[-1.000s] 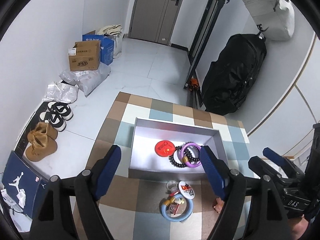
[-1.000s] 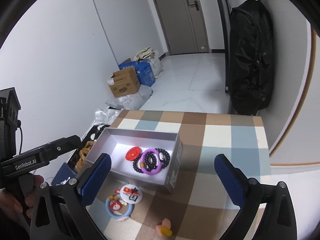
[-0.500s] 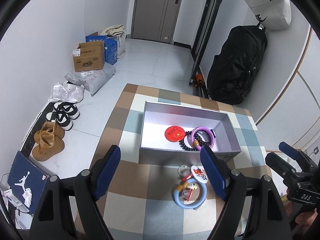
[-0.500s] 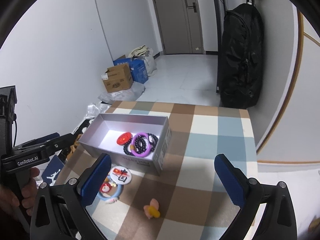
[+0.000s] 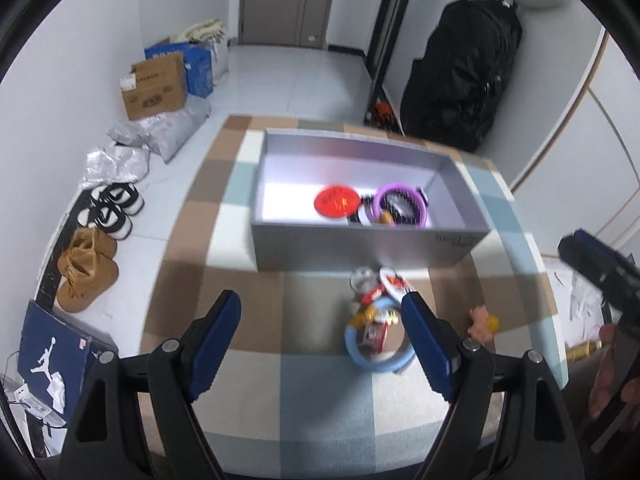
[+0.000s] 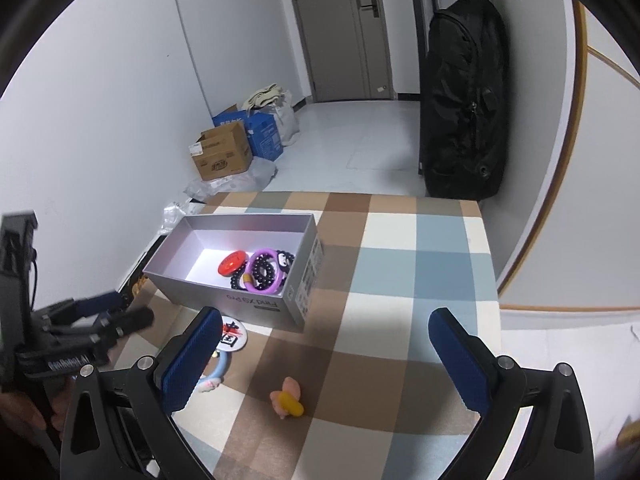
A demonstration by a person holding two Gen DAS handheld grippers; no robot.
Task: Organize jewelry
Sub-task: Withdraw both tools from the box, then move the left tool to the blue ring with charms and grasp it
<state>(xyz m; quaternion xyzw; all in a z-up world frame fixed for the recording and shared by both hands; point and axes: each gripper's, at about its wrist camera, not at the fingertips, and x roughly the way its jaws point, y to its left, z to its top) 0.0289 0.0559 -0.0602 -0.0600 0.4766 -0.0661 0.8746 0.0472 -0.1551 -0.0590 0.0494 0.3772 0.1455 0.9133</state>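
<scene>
The pink-and-yellow hair clip (image 6: 287,397) was judged light, small and rigid; a pinch across its middle was advised. Both the left gripper (image 5: 320,344) and the right gripper (image 6: 326,356) were found wide open, holding nothing.

grey box (image 6: 256,305): "Find X9 Pro" | left gripper (image 6: 100,312): "GenRobot.AI"

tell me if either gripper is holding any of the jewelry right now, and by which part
Nothing is held. The left gripper and right gripper both stand open and empty above the checked cloth.
</scene>
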